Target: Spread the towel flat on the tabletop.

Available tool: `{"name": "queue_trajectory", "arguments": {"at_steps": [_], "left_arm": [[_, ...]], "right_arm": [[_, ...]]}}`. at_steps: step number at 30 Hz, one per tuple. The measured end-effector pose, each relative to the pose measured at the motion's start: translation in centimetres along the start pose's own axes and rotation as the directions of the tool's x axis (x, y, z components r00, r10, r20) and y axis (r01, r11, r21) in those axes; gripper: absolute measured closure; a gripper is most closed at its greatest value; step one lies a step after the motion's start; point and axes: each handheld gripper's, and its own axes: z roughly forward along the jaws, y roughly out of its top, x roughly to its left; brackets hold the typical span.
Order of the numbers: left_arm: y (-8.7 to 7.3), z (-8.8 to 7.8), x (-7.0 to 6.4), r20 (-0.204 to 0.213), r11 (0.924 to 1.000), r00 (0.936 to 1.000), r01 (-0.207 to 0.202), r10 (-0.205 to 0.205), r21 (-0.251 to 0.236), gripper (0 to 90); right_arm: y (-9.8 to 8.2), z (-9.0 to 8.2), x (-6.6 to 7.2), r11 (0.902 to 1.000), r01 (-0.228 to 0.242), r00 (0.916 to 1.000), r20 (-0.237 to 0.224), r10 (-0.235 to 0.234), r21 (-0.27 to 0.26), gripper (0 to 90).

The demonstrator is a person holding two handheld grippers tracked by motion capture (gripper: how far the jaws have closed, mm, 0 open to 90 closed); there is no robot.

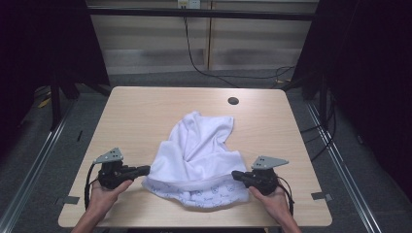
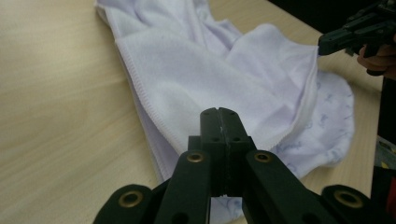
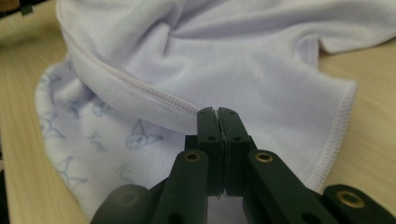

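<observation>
Towel [image 1: 194, 158], long axis toward far edge

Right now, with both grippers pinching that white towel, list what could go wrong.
1. The left gripper is shut on only a thin strip of the towel hem, so a tug may pull it free.
2. The right gripper also clamps just the stitched edge; uneven lifting could let one side drop.
3. The towel is crumpled and doubled over its printed layer, so lifting may drag folds along the table instead of spreading it flat.
</observation>
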Motion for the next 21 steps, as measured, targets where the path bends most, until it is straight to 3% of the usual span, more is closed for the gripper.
{"name": "queue_trajectory", "arguments": {"at_steps": [6, 7, 10, 11, 12, 13, 15, 17, 19, 20, 21], "left_arm": [[1.2, -2.5, -0.9, 0.012, 0.9965, 0.9999, -0.004, 0.005, -0.084, 90.0], [1.0, -3.2, -1.3, 0.009, 0.9962, 0.9998, -0.019, 0.020, -0.085, 90.0], [0.6, -3.2, -1.3, 0.011, 0.9973, 0.9996, -0.024, 0.024, -0.069, 90.0], [0.3, -2.3, -0.8, -0.021, 0.9990, 0.9994, -0.027, 0.027, -0.036, 90.0], [0.3, -2.3, -0.8, -0.021, 0.9990, 0.9994, -0.027, 0.027, -0.036, 88.6], [0.0, -1.0, -0.6, -0.003, 0.9993, 0.9993, -0.038, 0.038, -0.004, 83.9], [-0.1, -0.4, -0.6, 0.008, 0.9984, 0.9984, -0.056, 0.055, 0.014, 81.2], [-0.3, 0.7, -0.7, 0.051, 0.9980, 0.9978, -0.045, 0.043, 0.045, 73.3], [-0.4, 1.5, -0.9, 0.067, 0.9966, 0.9962, -0.059, 0.055, 0.058, 70.8], [-0.4, 1.8, -0.8, 0.092, 0.9968, 0.9948, -0.050, 0.044, 0.063, 61.4], [-0.4, 2.2, -1.0, 0.094, 0.9961, 0.9941, -0.059, 0.053, 0.066, 61.4]], "right_arm": [[1.8, -2.5, 0.3, 0.9968, -0.010, 0.9997, -0.024, 0.008, -0.079, 89.3], [2.3, -3.7, 1.0, 0.9943, -0.003, 0.9991, -0.041, -0.001, -0.107, 89.4], [2.5, -4.7, 1.9, 0.9927, 0.002, 0.9979, -0.064, -0.010, -0.121, 89.4], [2.3, -5.1, 2.7, 0.9936, 0.018, 0.9969, -0.075, -0.026, -0.111, 89.4], [2.3, -5.1, 2.7, 0.9936, 0.018, 0.9969, -0.075, -0.026, -0.111, 89.4], [1.9, -5.1, 2.8, 0.9958, 0.025, 0.9975, -0.064, -0.030, -0.088, 89.4], [1.7, -4.9, 2.5, 0.9964, 0.019, 0.9981, -0.056, -0.023, -0.082, 89.4], [0.9, -4.1, 1.4, 0.9969, -0.025, 0.9982, -0.056, 0.021, -0.074, 89.4], [0.8, -3.9, 1.1, 0.9970, -0.029, 0.9981, -0.056, 0.025, -0.071, 89.4], [0.7, -3.6, 0.7, 0.9972, -0.038, 0.9982, -0.050, 0.035, -0.065, 89.4], [0.7, -3.6, 0.7, 0.9972, -0.038, 0.9982, -0.050, 0.035, -0.065, 89.4]]}}
